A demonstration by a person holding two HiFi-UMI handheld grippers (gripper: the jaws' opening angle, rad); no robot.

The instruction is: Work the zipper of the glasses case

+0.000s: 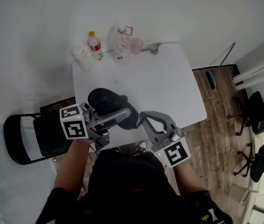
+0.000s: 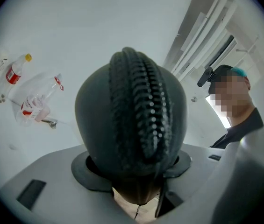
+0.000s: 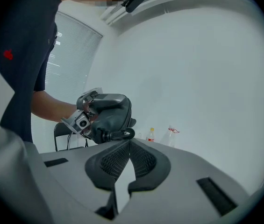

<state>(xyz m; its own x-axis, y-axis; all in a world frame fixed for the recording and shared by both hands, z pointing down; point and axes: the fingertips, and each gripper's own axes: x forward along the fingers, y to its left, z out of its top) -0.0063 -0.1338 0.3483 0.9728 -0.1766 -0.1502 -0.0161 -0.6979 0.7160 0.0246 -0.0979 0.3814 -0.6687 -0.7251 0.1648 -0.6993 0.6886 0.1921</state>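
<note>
- Small room with white walls. A white table has a bottle and some clear plastic along its far edge, a black chair to its left and wood floor to its right.
- The glasses case is dark and rounded. It is held off the surface over the table's near edge, close to the person's body.
- The left gripper is clamped across the case, which fills the gap between its pads. This looks like the bracing hold.
- In the left gripper view the zipper runs up the case's ridge, facing the camera. The teeth look meshed along the visible stretch, and no slider shows there.
- The right gripper has its jaws pressed together, tips at the case's right end.
- In the right gripper view the pull loop sticks out from the case just above the tips — I can't tell whether it is actually nipped between them.
- Progress, as a judgement — early. The case is secured and the right tool is at the pull, but no open stretch of zipper is visible.
- Left to do: confirm the grip on the pull, then run the slider round the case while the left gripper braces it.
</note>
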